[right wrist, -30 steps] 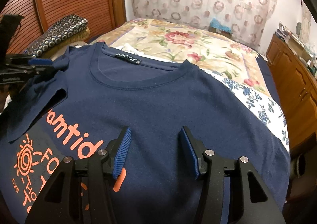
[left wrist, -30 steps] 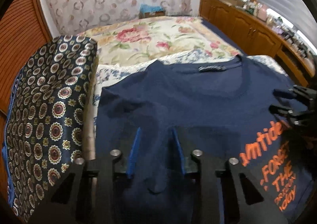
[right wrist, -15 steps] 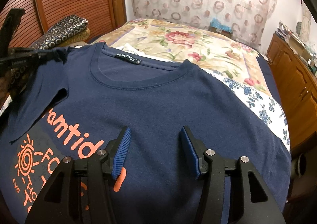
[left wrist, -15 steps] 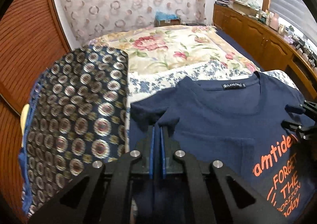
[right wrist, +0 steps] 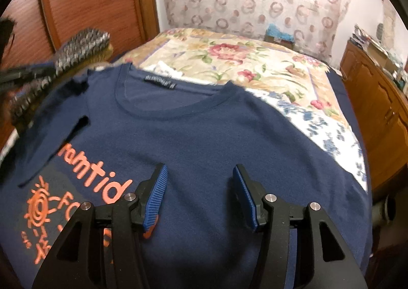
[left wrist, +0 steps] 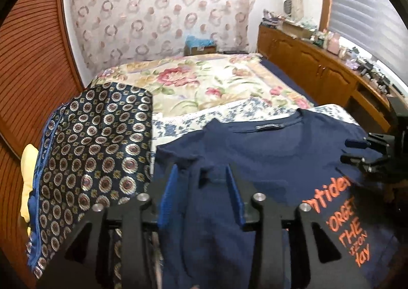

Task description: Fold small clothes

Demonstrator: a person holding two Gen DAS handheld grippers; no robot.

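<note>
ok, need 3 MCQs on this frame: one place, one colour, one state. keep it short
1. Where does the patterned folded fabric lie relative to the navy T-shirt in the left wrist view?
A. To its left
B. On top of its print
C. Under the wooden cabinets

2. What colour is the lettering printed on the T-shirt?
A. White
B. Orange
C. Green

3. What is between the right gripper pads?
A. A bunched sleeve, clamped
B. A pillow corner
C. Nothing pinched; flat shirt cloth shows in the gap

Answers:
1. A, the medallion-print fabric sits left of the shirt's shoulder edge.
2. B, the words and sun drawing are orange on navy.
3. C, the blue pads stand apart with smooth cloth lying below them.
</note>
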